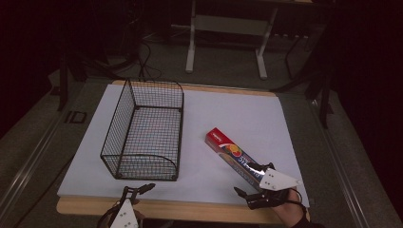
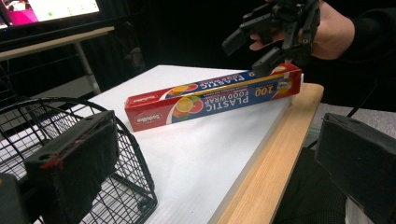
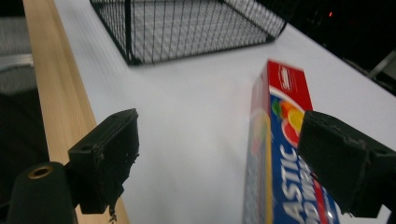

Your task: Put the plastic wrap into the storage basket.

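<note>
Right now a long red and blue box of plastic food wrap [image 1: 235,154] lies flat on the white surface [image 1: 252,118], slanted, its near end close to the wooden front edge [image 1: 190,209] and its far end pointing toward the middle of the sheet. Over that near end hovers the right gripper [image 1: 248,194], held in a person's hand [image 1: 294,211]; its jaws stand wide apart, released, one black pad above the box's printed top and the other out over bare white sheet beside it, and neither pad presses on the box. In the left gripper view the right gripper [image 2: 261,44] sits just above the box's end. Well to the left stands a black wire basket [image 1: 142,133], upright with its open top up. At the front edge just below the basket rests the left gripper [image 1: 139,191], its jaws likewise spread and holding nothing
</note>
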`<state>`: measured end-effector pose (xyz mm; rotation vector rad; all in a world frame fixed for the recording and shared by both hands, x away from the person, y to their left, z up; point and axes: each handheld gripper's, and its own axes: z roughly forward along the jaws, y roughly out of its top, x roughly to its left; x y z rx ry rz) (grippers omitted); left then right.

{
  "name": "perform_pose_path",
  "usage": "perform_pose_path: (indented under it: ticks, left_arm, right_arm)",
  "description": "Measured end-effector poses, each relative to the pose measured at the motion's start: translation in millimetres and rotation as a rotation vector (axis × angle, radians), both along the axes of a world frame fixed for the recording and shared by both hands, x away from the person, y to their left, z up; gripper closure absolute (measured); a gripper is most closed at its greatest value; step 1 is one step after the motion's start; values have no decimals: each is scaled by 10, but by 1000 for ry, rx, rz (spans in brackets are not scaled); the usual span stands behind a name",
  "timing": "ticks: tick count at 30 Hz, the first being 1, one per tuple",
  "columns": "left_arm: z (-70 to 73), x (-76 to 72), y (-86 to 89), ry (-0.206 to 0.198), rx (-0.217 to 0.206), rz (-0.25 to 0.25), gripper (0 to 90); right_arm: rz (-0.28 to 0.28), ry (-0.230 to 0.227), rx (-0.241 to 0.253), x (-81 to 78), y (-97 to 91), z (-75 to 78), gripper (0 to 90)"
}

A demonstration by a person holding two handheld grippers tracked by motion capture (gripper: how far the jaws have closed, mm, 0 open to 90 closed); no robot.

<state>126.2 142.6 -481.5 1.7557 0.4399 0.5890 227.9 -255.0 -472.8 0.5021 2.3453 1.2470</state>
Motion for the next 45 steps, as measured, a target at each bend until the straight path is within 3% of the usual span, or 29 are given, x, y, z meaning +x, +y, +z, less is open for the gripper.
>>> perform_pose_path:
  ticks: [9, 15, 16, 20, 33, 39, 42, 45]
  left_arm:
    - [-5, 14, -8, 1, 9, 2, 2]
    - [-9, 18, -10, 2, 8, 0, 2]
    - [-10, 20, -12, 3, 8, 0, 2]
    - [-11, 21, -17, 4, 9, -2, 2]
    - [-10, 16, -14, 6, 6, -15, 2]
    - [-14, 19, -22, 8, 15, -12, 2]
    - [-16, 16, -31, 10, 15, -20, 2]
    - [-16, 16, -30, 11, 14, -22, 2]
  right_arm:
    - [-71, 75, -50, 54, -318, 4, 127]
    - [-128, 171, -103, 153, -426, -22, 124]
    - [-128, 171, -103, 153, -426, -22, 124]
    - [-196, 246, -139, 233, -451, -73, 116]
    - [-278, 447, -257, 510, -346, -112, 133]
    - [-303, 485, -302, 590, -253, -94, 124]
    - [-315, 483, -347, 634, -169, -80, 111]
    - [-313, 491, -354, 661, -130, -67, 105]
